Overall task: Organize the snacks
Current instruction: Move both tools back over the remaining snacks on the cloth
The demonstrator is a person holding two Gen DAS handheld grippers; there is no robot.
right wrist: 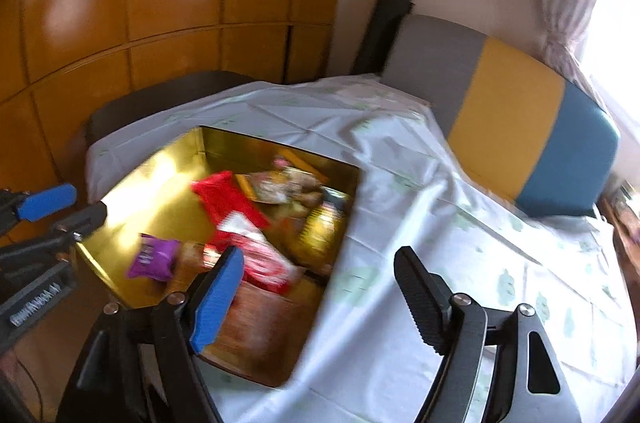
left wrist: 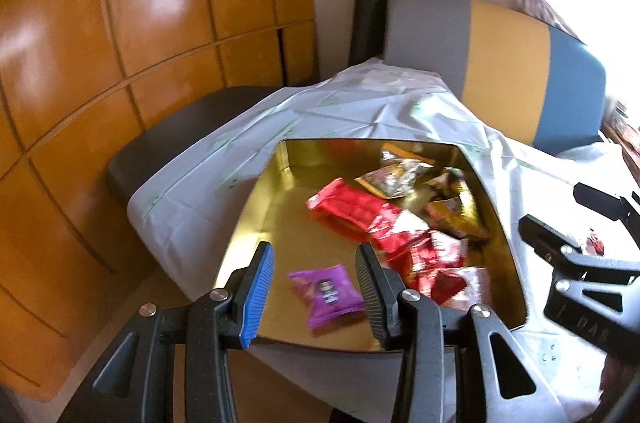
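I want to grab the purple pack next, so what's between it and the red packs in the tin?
Only bare gold tin floor between the purple pack and the red packs, in the left wrist view.

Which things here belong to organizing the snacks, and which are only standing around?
Belong to the job:
- gold metal tin
- purple snack packet
- red snack wrappers
- gold snack packets

Only standing around:
- white patterned tablecloth
- grey, yellow and blue chair back
- orange wooden cabinet

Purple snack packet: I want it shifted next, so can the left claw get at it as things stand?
Probably yes. The purple snack packet lies loose on the gold tin's floor, just beyond the left claw, whose jaws stand apart with nothing between.
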